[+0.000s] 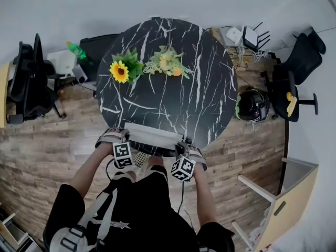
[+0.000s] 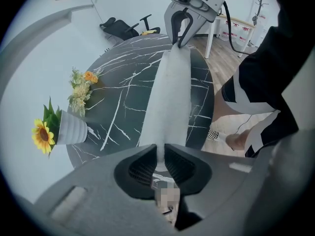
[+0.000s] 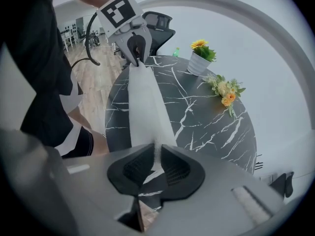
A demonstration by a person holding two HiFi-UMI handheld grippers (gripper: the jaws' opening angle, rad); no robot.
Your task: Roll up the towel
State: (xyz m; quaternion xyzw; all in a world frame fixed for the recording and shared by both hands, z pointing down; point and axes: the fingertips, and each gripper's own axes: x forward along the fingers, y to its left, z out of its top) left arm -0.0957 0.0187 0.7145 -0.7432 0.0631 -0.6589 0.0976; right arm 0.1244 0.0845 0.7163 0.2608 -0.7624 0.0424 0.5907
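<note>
A white towel (image 1: 152, 136) lies as a long narrow band along the near edge of the round black marble table (image 1: 173, 96). My left gripper (image 1: 116, 139) is shut on the towel's left end, and the cloth (image 2: 170, 92) runs straight from its jaws to the other gripper. My right gripper (image 1: 185, 150) is shut on the towel's right end; the band (image 3: 145, 109) stretches taut between the two. Both grippers point steeply down at the table's near rim.
A potted sunflower (image 1: 123, 69) and a spray of pale flowers (image 1: 167, 62) sit on the far half of the table. Black office chairs (image 1: 29, 83) stand at left and right, a helmet-like object (image 1: 252, 105) on the floor at right, a cabinet (image 1: 286, 203) at lower right.
</note>
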